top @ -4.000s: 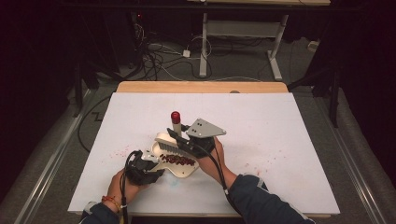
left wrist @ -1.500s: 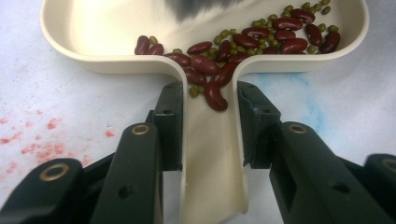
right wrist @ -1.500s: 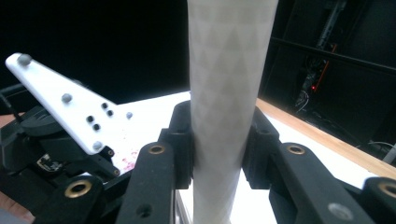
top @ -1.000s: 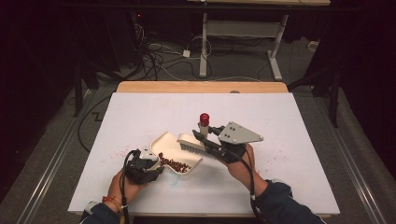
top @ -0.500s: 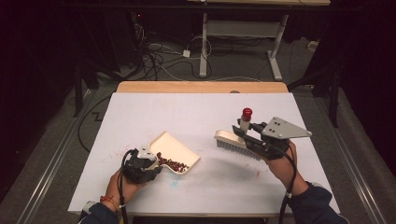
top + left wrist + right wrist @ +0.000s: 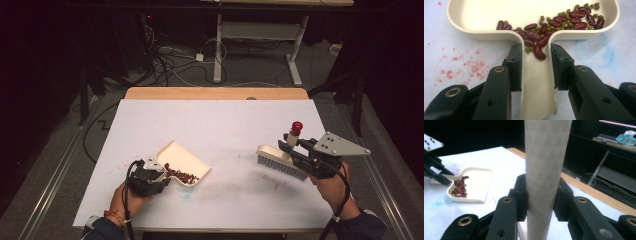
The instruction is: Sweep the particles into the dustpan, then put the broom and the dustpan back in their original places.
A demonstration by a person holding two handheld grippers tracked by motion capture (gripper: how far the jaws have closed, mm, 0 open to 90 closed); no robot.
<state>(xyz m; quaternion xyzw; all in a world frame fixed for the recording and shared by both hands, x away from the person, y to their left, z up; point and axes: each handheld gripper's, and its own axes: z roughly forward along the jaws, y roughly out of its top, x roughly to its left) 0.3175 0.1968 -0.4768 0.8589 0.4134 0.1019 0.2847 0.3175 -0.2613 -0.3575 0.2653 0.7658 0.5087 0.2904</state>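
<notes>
Left gripper [image 6: 159,176] is clamping the light, stiff dustpan [image 6: 186,162] by its handle, right gripper [image 6: 292,149] pinching the brush [image 6: 276,159] handle.

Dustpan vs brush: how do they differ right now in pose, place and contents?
The dustpan sits on the table at its left side; the brush is over at the right. The dustpan holds red and green beans; the brush carries nothing. The dustpan's handle lies flat, while the brush's handle stands upright between the fingers. Both are cream-coloured and each is clamped by its handle.
</notes>
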